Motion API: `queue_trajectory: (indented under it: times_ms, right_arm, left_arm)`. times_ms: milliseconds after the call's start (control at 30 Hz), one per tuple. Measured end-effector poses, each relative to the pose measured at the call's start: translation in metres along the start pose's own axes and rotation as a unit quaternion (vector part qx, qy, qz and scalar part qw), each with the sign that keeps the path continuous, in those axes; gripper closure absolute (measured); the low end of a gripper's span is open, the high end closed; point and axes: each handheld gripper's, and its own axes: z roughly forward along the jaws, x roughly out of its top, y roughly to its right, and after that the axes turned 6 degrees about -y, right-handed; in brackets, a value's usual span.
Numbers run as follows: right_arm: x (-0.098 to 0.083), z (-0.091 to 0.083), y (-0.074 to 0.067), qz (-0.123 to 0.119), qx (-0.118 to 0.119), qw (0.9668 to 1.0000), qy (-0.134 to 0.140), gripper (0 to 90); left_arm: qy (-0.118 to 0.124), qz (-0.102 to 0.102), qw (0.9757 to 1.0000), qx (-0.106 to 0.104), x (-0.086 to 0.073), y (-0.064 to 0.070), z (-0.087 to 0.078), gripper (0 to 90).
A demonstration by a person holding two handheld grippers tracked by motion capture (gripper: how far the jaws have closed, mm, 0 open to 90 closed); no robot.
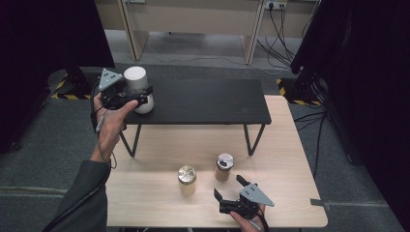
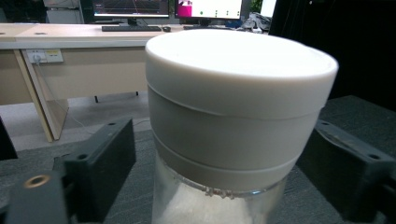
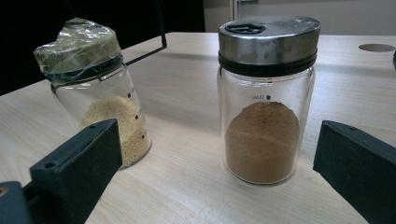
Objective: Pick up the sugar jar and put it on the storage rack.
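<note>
A glass jar with a tall white cap (image 1: pixel 137 84) (image 2: pixel 233 116) stands on the left end of a black raised shelf (image 1: pixel 208 101). My left gripper (image 1: pixel 145 96) (image 2: pixel 224 154) is open, one jaw on each side of the jar and small gaps showing at the pads. On the wooden table (image 1: pixel 270 159) below stand a steel-lidded jar of brown powder (image 1: pixel 224 166) (image 3: pixel 266 116) and a jar of yellow grains with a plastic-wrapped lid (image 1: pixel 187 180) (image 3: pixel 100 107). My right gripper (image 1: pixel 227 185) (image 3: pixel 219 135) is open near the table's front edge, pointing at those two jars, nothing between its jaws.
The shelf's thin legs (image 1: pixel 251 140) rest on the table behind the two jars. Beyond the table are wooden desks (image 1: pixel 193 19), trailing cables (image 1: pixel 283 34) and dark curtains on both sides. Monitors (image 2: pixel 130 7) sit on a far desk.
</note>
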Motion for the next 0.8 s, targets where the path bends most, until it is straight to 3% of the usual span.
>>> queue_trajectory:
  times_ms: [167, 433, 800]
  right_arm:
    - [0.000, 0.000, 0.000, 0.000, 0.000, 1.0000, 0.000, 1.3]
    - [0.000, 0.000, 0.000, 0.000, 0.000, 1.0000, 0.000, 1.3]
    - [0.000, 0.000, 0.000, -0.001, -0.001, 1.0000, 0.000, 1.3]
  left_arm:
    - [-0.003, 0.003, 1.0000, 0.005, -0.001, 0.003, -0.003, 0.9]
    - [0.004, -0.010, 0.9999, -0.002, -0.005, 0.003, -0.009, 0.2]
    - [-0.006, -0.005, 0.9999, -0.008, -0.011, 0.007, -0.019, 0.7]
